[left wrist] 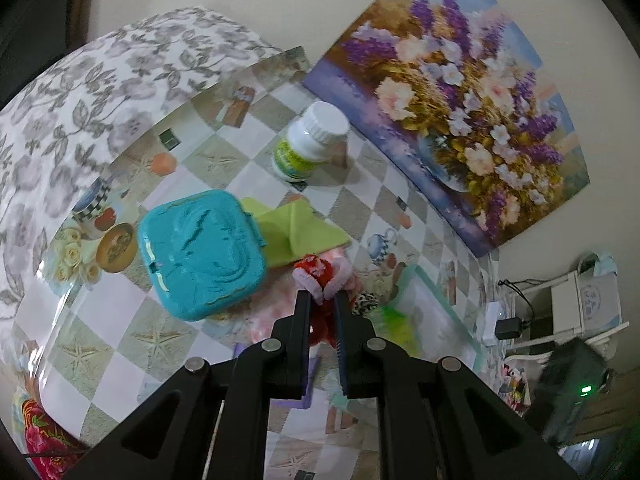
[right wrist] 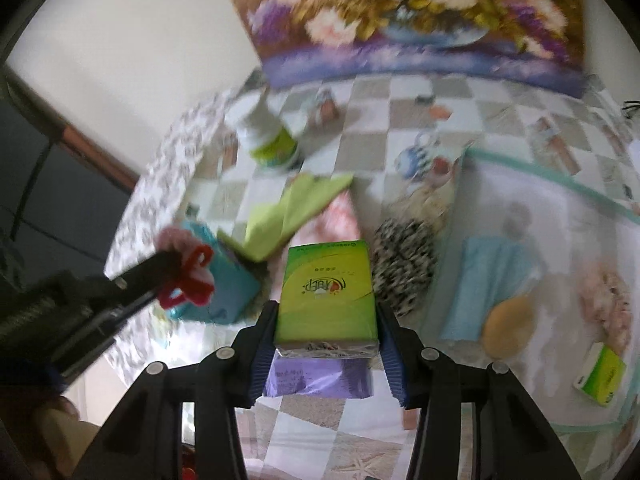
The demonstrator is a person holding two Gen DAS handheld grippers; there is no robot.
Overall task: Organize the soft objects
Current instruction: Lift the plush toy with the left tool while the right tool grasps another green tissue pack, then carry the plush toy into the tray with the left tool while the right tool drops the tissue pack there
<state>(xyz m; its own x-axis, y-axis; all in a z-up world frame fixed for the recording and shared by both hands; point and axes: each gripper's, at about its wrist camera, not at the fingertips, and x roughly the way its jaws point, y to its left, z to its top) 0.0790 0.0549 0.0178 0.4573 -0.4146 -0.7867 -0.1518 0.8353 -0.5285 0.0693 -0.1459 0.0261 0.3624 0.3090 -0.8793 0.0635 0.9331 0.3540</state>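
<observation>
Tissue pack [right wrist: 326, 292], long axis running along the fingers, is sitting clamped in the half-open right tool [right wrist: 326, 320]; mesh tray [right wrist: 592, 194] is lying rightward, while the nearly closed left tool [left wrist: 322, 300] is pinching a red-pink scrunchie [left wrist: 320, 274].

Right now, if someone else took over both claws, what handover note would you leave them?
Left claw: shut on the pink-and-red knitted toy, lifted.
Right claw: shut on the green tissue pack, lifted.
In the mesh bin already: blue cloth, yellow sponge, a second tissue pack.
Left on the table: green cloth, spotted fabric, purple pack.
</observation>
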